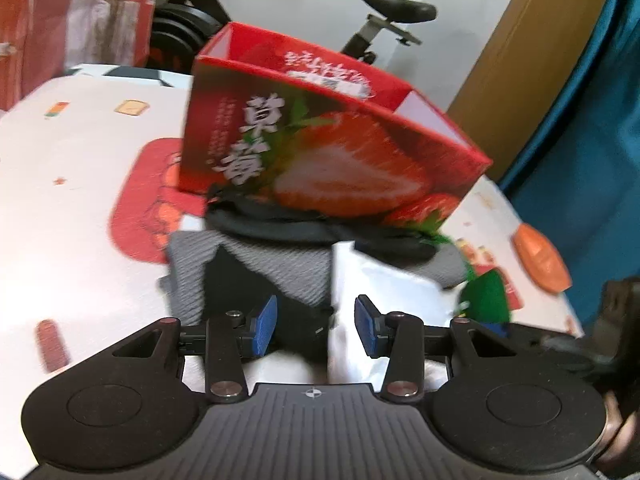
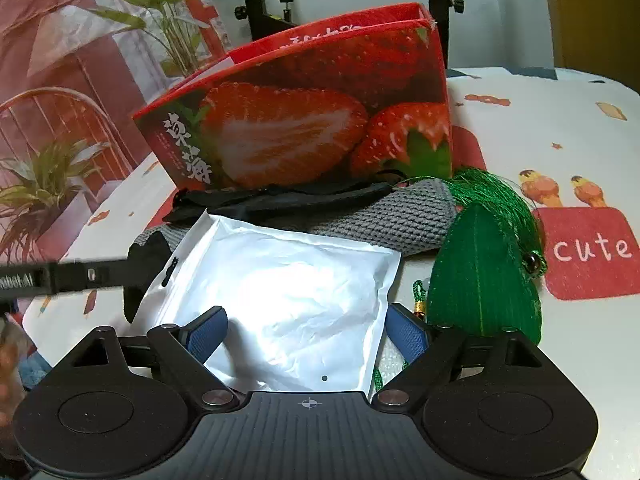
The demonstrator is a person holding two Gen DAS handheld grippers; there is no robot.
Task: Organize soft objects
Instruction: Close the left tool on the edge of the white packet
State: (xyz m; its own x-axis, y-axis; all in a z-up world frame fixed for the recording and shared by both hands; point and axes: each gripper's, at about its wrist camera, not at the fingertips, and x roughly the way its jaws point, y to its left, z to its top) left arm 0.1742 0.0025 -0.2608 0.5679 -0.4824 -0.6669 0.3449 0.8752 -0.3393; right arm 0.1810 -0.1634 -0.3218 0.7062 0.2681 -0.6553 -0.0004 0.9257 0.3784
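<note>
The left gripper (image 1: 316,326) sits at the bottom centre of the left wrist view, its jaws partly apart with nothing pressed between the pads; a black cloth (image 1: 298,320) and the edge of a white pouch (image 1: 384,292) lie in the gap beyond them. The right gripper (image 2: 306,334) fills the bottom of the right wrist view with jaws wide, the pouch (image 2: 288,292) lying between them, untouched as far as can be seen. Behind the pouch, mid-frame, a grey knit cloth (image 2: 384,216) and a black strap (image 2: 288,200) lie against a red strawberry box (image 2: 320,120). A green leaf-shaped ornament (image 2: 486,276) with a tassel rests at right, just beside the grey cloth. All sit on the table (image 2: 540,120), covered by a patterned cloth.
</note>
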